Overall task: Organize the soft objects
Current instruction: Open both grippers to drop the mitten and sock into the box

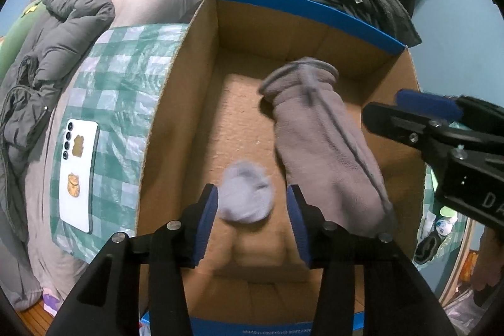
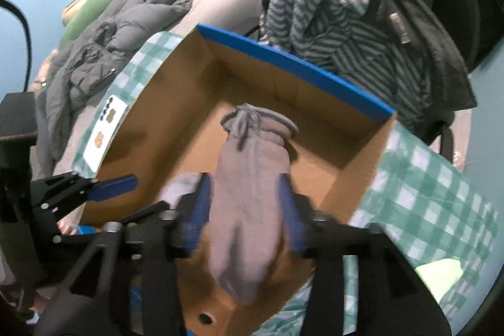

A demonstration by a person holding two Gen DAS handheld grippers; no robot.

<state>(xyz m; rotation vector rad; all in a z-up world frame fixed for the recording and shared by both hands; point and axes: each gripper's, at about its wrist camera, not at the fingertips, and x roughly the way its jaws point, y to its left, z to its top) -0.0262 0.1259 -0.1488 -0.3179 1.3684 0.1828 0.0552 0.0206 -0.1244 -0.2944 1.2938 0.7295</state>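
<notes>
1. Both soft things are already inside the cardboard box (image 1: 195,90). The pale blue fluffy ball (image 1: 245,194) lies on the box floor between the jaws of the left gripper (image 1: 252,210); the blue pads stand apart on either side of it and do not press it, so that grip is released.

2. The long grey sock (image 2: 249,197) lies lengthwise on the box floor, cuff pointing away from the right gripper (image 2: 244,207). It runs between those jaws, which stand spread with a gap on each side; it looks let go, though blur makes the edges hard to read.

3. In the left wrist view the sock sits just right of the left jaws, near the ball; I cannot tell whether the two touch.

4. My judgement: this drop-off is as good as done. What remains is to lift both grippers clear of the box and fetch more loose items, if any are meant to go in.

5. The box, blue along its rim, rests on a green-and-white checked cover (image 2: 434,185). Left of the left jaws, outside the box, a white phone (image 1: 78,175) lies on that cover.

6. Beyond the box a striped fleece garment (image 2: 330,2) and a dark one hang in a heap. A grey padded jacket (image 1: 63,30) sprawls on the bed to the left. The walls are light blue.
</notes>
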